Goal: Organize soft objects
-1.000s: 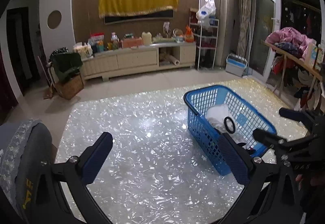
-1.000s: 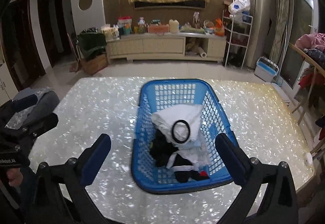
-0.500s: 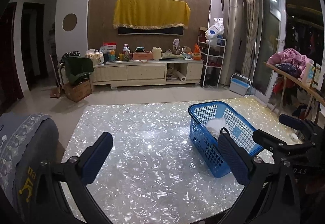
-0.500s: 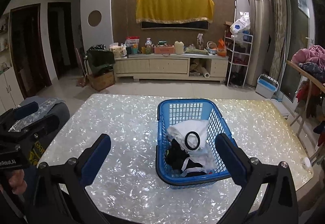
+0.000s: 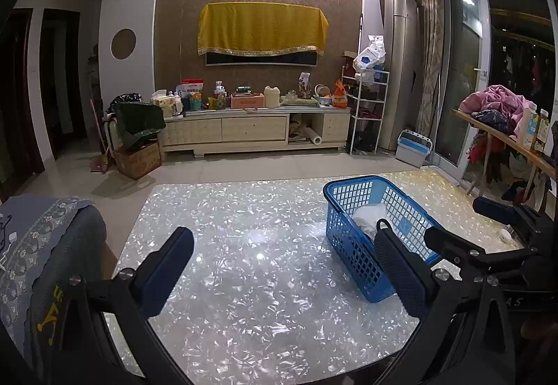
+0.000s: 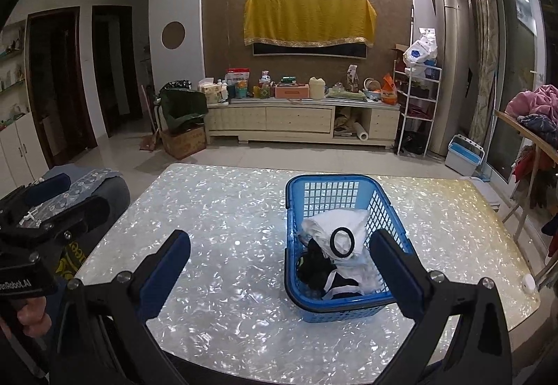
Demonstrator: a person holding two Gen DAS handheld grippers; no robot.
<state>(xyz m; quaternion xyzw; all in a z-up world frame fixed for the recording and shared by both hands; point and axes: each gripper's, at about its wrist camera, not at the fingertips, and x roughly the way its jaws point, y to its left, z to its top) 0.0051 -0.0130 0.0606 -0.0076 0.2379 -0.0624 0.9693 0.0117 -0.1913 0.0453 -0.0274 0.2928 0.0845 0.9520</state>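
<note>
Living room, pearly table [image 6: 244, 210], blue basket [image 6: 296, 280] holding clothes.
Left gripper [image 5: 286, 271] and right gripper [image 6: 279, 268]: jaws wide apart, holding nothing, above table. Basket sits beyond right gripper's jaws toward its right finger; white cloth [image 6: 334, 221], black ring [image 6: 342, 242], dark garment [image 6: 315, 271] inside. Beside left gripper's right finger.

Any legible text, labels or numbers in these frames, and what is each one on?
"enRobot.AI", start cut off: white print on the left tongs' black body, right wrist view.
"45": white print on the right tongs' body, left wrist view.
Yellow print on the chair back: unreadable.
Packages on the TV cabinet: too small.
</note>
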